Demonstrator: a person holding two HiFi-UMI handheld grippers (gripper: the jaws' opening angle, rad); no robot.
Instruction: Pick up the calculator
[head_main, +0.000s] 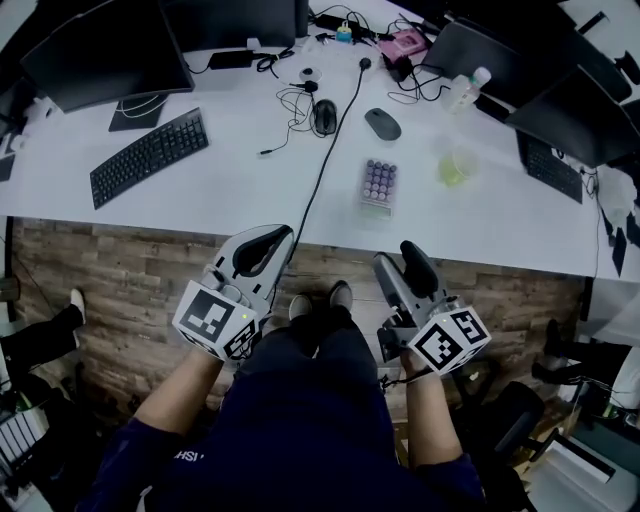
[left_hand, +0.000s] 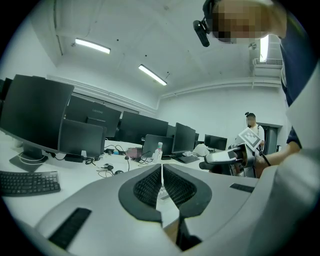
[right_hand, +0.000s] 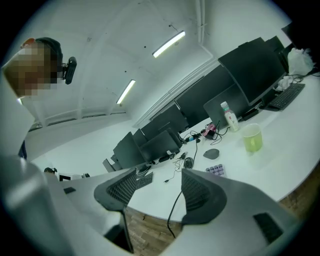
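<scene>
We are holding the left tongs (left_hand: 161, 169) with the jaws drawn almost together, only a thin slit showing and nothing sitting between them. They are pointing across a white surface (left_hand: 80, 175) carrying a keyboard (left_hand: 27, 182), dark monitors (left_hand: 35, 117) and a bottle (left_hand: 159, 151). The right tongs (left_hand: 217, 158) are showing at right.

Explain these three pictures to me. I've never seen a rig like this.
No robot here: a person holds a two-jaw tool in each hand. The head view comes from a camera on the person's head, looking down; the other two come from cameras riding on each tool, looking along its jaws. The left hand-held gripper has its jaws together, the right hand-held gripper apart; both hold nothing, short of the desk. On it lie the calculator, a keyboard, a mouse and a green cup.
</scene>
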